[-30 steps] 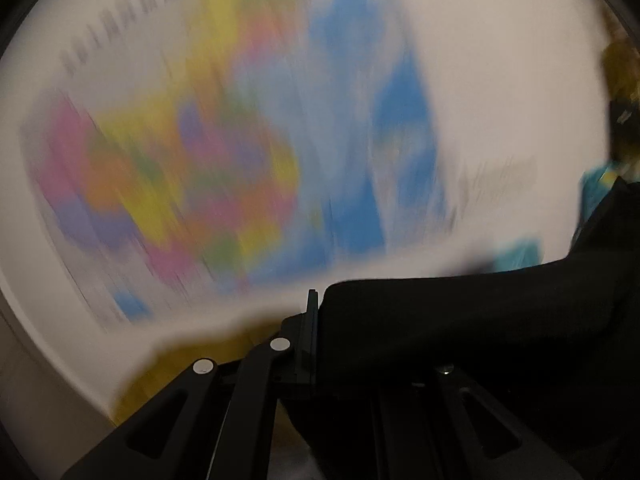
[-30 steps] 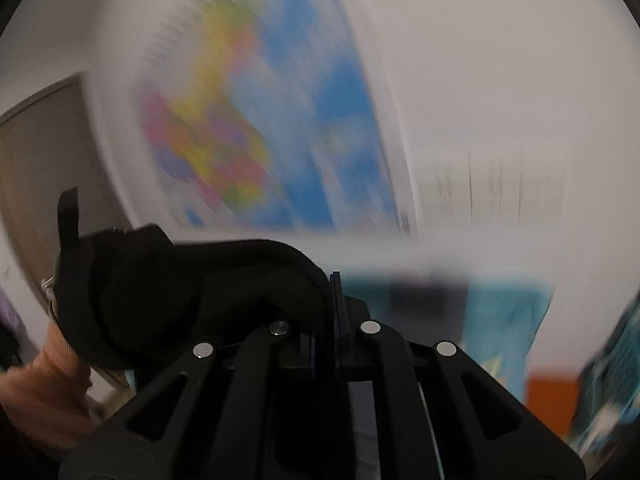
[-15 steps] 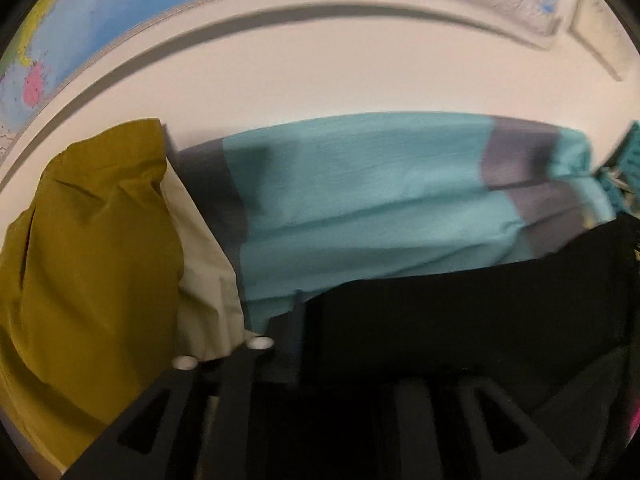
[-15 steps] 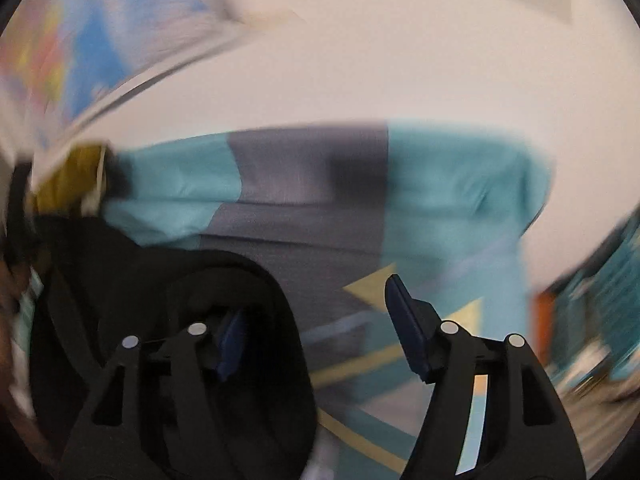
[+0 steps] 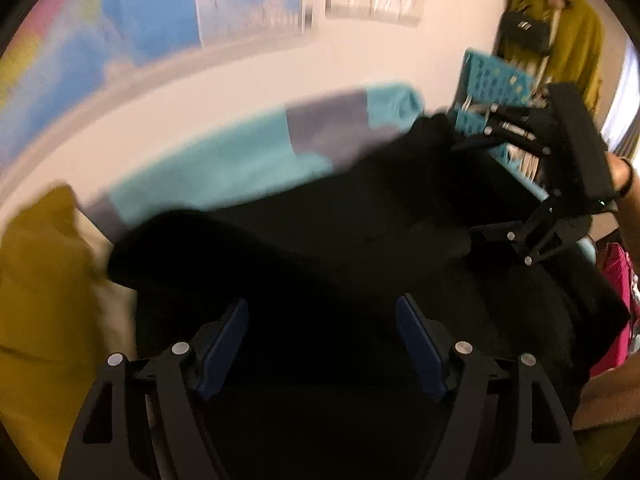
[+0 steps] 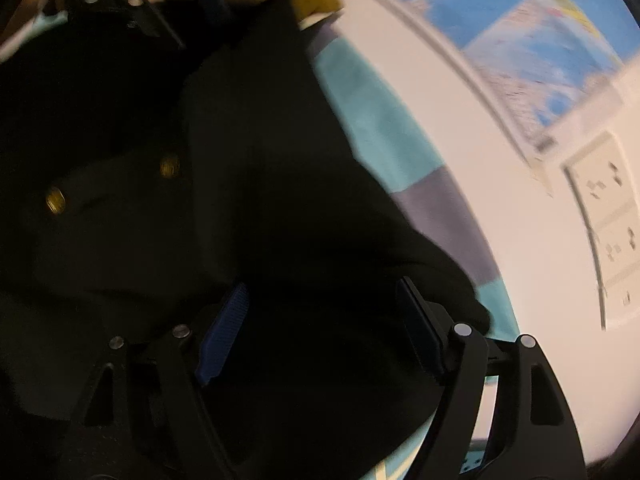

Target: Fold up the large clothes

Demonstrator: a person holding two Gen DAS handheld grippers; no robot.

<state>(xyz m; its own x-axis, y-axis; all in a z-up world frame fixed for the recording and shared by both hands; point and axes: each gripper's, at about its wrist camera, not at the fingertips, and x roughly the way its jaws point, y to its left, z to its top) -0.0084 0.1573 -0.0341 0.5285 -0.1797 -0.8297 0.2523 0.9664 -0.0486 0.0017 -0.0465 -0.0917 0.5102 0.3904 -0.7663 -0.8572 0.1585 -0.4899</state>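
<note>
A large black garment (image 5: pixel 320 248) lies spread over a teal and grey blanket (image 5: pixel 240 168). It fills the right wrist view too (image 6: pixel 248 184), where two brass buttons (image 6: pixel 170 165) show. My left gripper (image 5: pixel 322 336) is open just above the black cloth, with nothing between its blue pads. My right gripper (image 6: pixel 322 328) is open over the same garment, close to its right edge. The right gripper also shows at the right of the left wrist view (image 5: pixel 560 152).
A mustard-yellow garment (image 5: pixel 44 280) lies to the left of the black one. A teal perforated basket (image 5: pixel 496 80) stands at the back right. A map poster (image 5: pixel 140 20) hangs on the white wall. A pink cloth (image 5: pixel 616 296) is at the far right.
Both grippers were shut on the black garment held up in the air. They have lowered it onto the blanket and opened. The cloth now lies flat under them.
</note>
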